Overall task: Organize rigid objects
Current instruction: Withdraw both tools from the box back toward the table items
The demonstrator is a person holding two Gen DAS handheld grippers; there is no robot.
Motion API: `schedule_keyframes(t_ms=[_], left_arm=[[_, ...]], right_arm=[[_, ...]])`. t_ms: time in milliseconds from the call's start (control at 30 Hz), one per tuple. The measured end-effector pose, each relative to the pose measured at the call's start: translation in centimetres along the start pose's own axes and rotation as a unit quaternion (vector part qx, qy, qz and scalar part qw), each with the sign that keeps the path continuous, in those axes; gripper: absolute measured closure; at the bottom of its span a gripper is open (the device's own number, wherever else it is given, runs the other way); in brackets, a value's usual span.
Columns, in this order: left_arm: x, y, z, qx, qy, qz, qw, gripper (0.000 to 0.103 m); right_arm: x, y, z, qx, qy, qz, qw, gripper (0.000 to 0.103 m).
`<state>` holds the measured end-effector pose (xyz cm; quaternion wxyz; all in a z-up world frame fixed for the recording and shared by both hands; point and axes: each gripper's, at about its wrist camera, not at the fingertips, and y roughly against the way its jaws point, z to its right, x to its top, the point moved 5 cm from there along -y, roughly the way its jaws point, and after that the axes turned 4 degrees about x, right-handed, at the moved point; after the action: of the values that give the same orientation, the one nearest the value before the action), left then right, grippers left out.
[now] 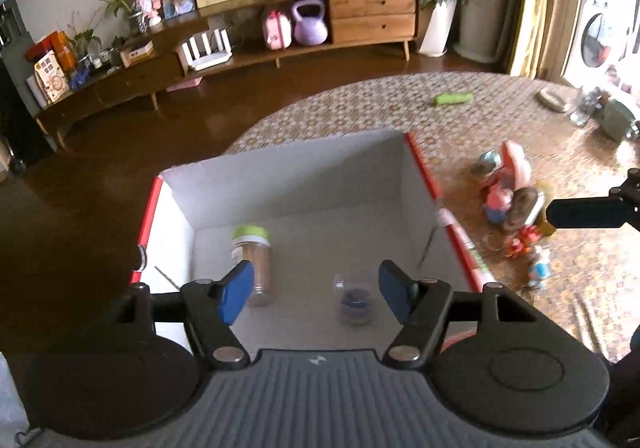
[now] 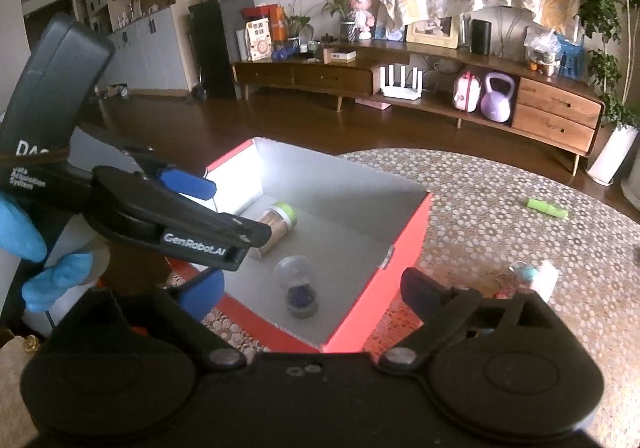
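Observation:
A red box (image 1: 424, 167) with a white inside stands on the patterned table. Inside it, a jar with a green lid (image 1: 252, 248) lies on its side, and a small clear dome container (image 1: 354, 296) with dark blue contents sits beside it. My left gripper (image 1: 316, 276) hovers above the box, open, with nothing between its blue pads. The right gripper (image 2: 310, 284) is open and empty over the near corner of the box (image 2: 400, 260); the jar (image 2: 278, 224) and dome (image 2: 298, 288) show below it. In the right wrist view the left gripper (image 2: 224, 215) is held by a blue-gloved hand (image 2: 20, 224).
Right of the box lies a cluster of small toys (image 1: 508, 183), including pink pig figures. A green stick-shaped object (image 1: 454, 99) rests farther back on the table. Dishes and a bowl (image 1: 616, 115) crowd the far right edge. A low wooden sideboard (image 2: 556, 107) lines the wall.

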<state>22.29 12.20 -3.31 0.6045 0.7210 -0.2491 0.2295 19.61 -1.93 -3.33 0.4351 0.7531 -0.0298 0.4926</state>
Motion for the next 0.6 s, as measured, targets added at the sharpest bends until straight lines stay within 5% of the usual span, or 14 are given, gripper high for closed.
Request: schedule_keyframes(t_ms=[300,433,600], left_arm=[[-0.5,2.9,3.7,-0.028,-0.004,0.031,0.9991,0.034],[-0.9,3.5,5.2,-0.044,0.006,0.045,0.9980,0.022],[-1.5,3.6,7.3,-0.061,0.026,0.055,0.9963,0.022]], right_arm=[[-2.0,5.1,3.9,-0.032,-0.021,0.021,0.999,0.001],[-3.3,7.3,6.9,-0.057,-0.045,0.028,0.997,0.000],[-5.0,9.1,9.6,-0.082,-0.068,0.037,0.994,0.000]])
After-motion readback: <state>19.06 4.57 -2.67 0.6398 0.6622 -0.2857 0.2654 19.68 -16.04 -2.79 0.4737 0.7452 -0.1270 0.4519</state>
